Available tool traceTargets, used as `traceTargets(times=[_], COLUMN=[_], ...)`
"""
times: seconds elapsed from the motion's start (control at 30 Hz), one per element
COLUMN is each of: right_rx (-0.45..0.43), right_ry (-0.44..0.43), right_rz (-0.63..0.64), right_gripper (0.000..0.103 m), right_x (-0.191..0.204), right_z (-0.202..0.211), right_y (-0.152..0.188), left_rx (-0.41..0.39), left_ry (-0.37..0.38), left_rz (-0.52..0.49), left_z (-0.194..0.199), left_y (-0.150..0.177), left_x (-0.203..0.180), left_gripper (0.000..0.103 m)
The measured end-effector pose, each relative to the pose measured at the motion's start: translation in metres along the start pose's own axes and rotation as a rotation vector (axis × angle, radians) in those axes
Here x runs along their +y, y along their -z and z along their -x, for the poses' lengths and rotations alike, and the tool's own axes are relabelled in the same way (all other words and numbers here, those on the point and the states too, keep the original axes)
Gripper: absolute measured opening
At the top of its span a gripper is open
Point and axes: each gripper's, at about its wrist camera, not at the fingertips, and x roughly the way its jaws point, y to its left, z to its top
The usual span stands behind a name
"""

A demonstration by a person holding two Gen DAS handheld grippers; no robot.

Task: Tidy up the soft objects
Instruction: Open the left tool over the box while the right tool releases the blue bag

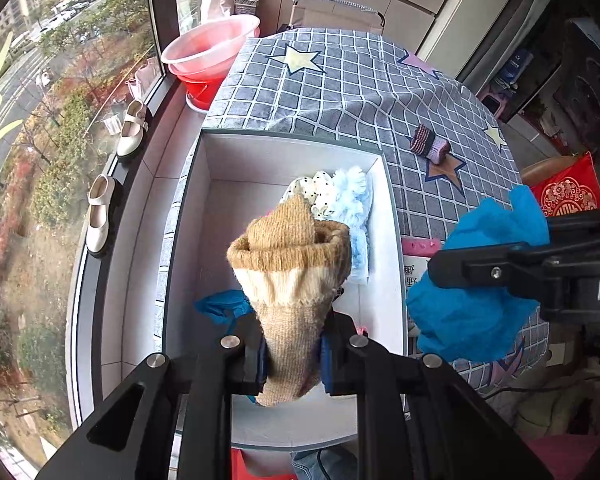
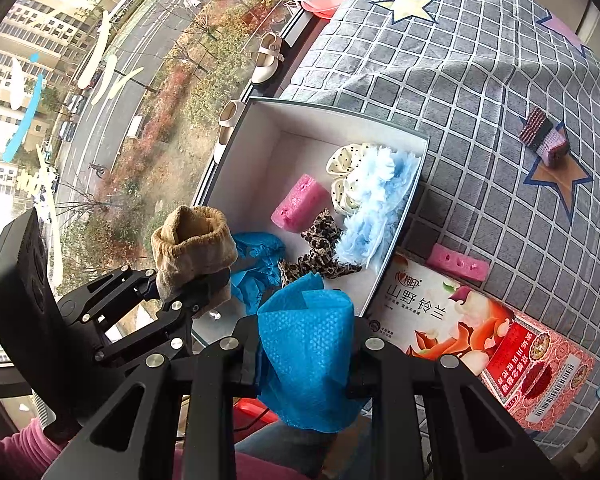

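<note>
My left gripper (image 1: 292, 360) is shut on a tan rolled sock (image 1: 292, 272) and holds it above the near end of the white box (image 1: 392, 240); both show in the right wrist view, the gripper (image 2: 196, 292) and the sock (image 2: 192, 244). My right gripper (image 2: 304, 364) is shut on a blue cloth (image 2: 308, 344) just outside the box's near right edge (image 2: 396, 240); it also shows in the left wrist view (image 1: 480, 300). In the box lie a pink sponge (image 2: 300, 200), a leopard scrunchie (image 2: 320, 248), a fluffy light-blue item (image 2: 376, 200), a dotted white scrunchie (image 2: 344, 172) and another blue cloth (image 2: 256, 264).
The box sits on a grey checked tablecloth (image 2: 480, 80) with stars. A striped knitted item (image 2: 544, 136) lies to the right, a pink sponge (image 2: 456, 264) and a printed carton (image 2: 480, 328) beside the box. Red basins (image 1: 208, 56) and white shoes (image 1: 132, 132) stand by the window.
</note>
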Motion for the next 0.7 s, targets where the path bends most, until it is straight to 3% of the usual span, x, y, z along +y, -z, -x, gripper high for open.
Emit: traceTargets(times=[0.53,0.67,0.7], right_rx=[-0.016,-0.018,-0.019], right_ry=[-0.023,-0.027,-0.027], right_rz=[0.025,0.021,0.020], right_gripper=[0.027,0.027,0.027], right_x=[0.020,0.021,0.022], right_z=[-0.007,-0.007,-0.007], right_y=[-0.021,-0.024,-0.025], left_rx=[0.025,0.028,0.028], left_ry=[-0.021,-0.031,-0.046], left_rz=[0.041,0.043,0.045], left_z=[-0.009,-0.009,-0.010], left_y=[0.005,0.005,0.005], left_x=[0.009,0.008,0.008], left_gripper=[0.021,0.033,0.044])
